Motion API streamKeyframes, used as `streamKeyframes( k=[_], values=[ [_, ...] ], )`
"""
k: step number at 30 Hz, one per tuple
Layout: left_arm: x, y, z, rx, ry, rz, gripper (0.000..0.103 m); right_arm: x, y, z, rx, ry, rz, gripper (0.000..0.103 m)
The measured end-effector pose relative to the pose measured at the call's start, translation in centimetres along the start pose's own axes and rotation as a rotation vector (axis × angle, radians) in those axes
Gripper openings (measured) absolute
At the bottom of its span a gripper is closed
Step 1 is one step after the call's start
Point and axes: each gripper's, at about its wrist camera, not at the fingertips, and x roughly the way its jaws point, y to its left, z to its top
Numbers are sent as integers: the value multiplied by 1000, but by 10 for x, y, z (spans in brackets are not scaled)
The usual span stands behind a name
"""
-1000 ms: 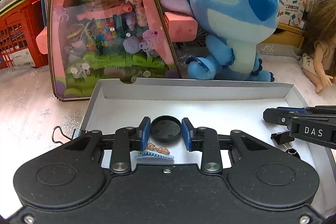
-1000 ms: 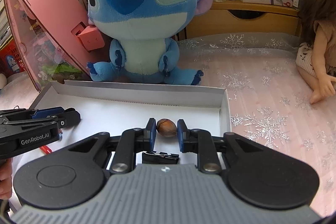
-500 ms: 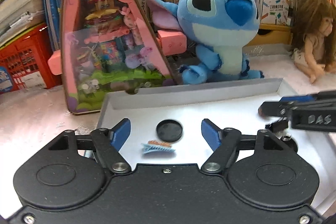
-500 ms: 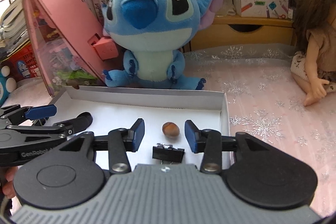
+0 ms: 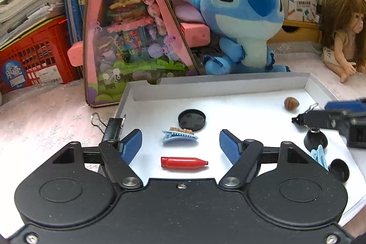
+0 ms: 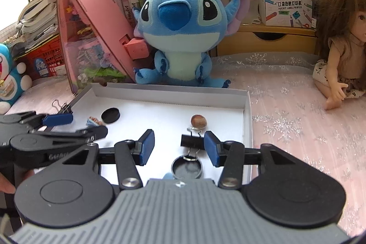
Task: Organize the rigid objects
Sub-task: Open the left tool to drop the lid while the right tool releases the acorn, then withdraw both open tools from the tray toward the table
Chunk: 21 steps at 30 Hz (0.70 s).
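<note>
Left jaws: the left gripper [image 5: 180, 144] stood wide apart, gripping nothing; its jaws had just been opening, and only loose pieces lay on the tray floor beyond them.
Right jaws: the right gripper [image 6: 179, 145] also gaped, empty; its jaws had just been opening too, with a black binder clip [image 6: 191, 141] lying in the gap near the right pad, not pinched.
Why released: by my reading, both grippers had let go so their pieces could rest flat in the white tray [image 5: 228, 87], which serves as the collecting spot.
Black cap [image 5: 192, 119]: flat on the tray floor just ahead of the left jaws; round, so it has no heading.
Nut [image 6: 198, 121]: sat near the tray's far right corner, just beyond the binder clip; too rounded to give an axis.
Hair clip [image 5: 179, 136]: lay between cap and jaws, long axis across the left view, touching or nearly touching the cap.
Red cartridge [image 5: 184, 162]: nearest the left jaws, long axis across the view, narrow tip pointing right.
Second binder clip [image 5: 111, 127]: outside the tray's left wall on the tabletop [image 5: 45, 116], wire loops away from the camera; probably not yet sorted.
</note>
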Motion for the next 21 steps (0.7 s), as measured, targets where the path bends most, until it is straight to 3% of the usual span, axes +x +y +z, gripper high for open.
streamKeyframes(
  k=[4,9,15,21],
  values=[
    [-4,0,1,-6,-46,35,76,-5,1,-6,1,-1,10,63],
    [-1,-5,-3,49,-9,51,77,-11,0,-13,5,-2,20,64],
    [-9,-4,-9,-12,23,-16,77,-17,-2,-18,8,-7,27,64],
    [-32,-8,-14,15,-72,17,78,-31,-2,-25,-7,-24,28,67]
  ],
)
